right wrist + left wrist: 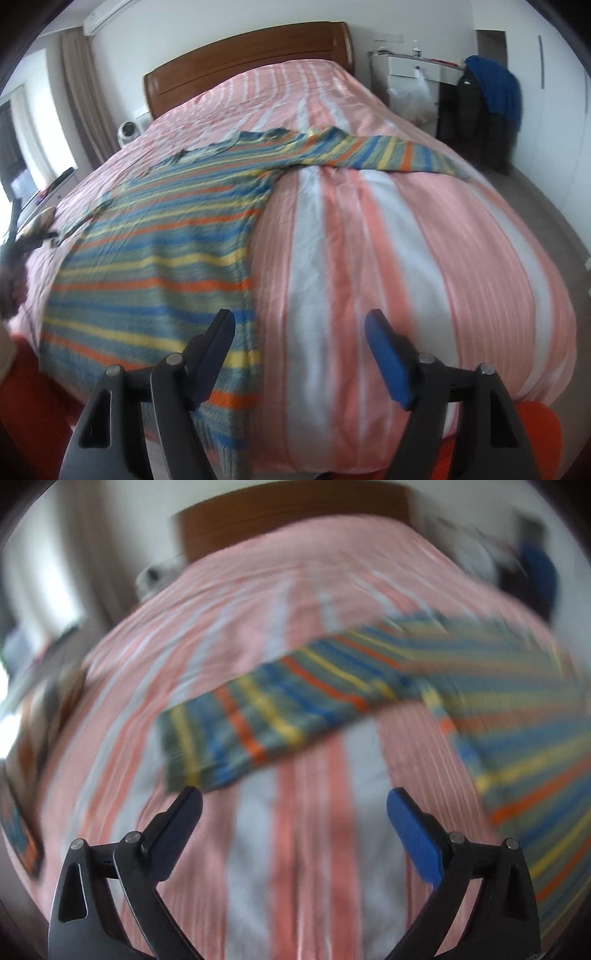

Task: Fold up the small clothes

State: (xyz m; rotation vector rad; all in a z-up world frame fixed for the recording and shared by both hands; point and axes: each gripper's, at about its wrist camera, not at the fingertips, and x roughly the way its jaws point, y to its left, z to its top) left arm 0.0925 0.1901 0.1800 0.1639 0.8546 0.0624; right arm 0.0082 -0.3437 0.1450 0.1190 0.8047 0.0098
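The striped long-sleeved top (155, 236) is lying spread flat on the pink-and-white striped bedcover (406, 240), and the two views are catching different parts of it. The right wrist view is showing the whole garment sharply: its body is running from just ahead of the right gripper (299, 325), to the left of its tips, away toward the wooden headboard (251, 51), so the long axis is pointing up the bed. One sleeve is reaching out to the right, well ahead of that gripper, across the bedcover's stripes. The hem is hanging at the near bed edge, beneath the dark left fingertip.

The left wrist view (heavily blurred) is showing only the other sleeve (280, 705), lying slantwise just ahead of the left gripper (294, 797), cuff end nearest its dark left finger, the body spreading off to the right.

The left gripper's jaws are standing wide with only bedcover between them. The right gripper's jaws are standing fairly wide too, gripping nothing; the top's side edge is lying under the left finger.
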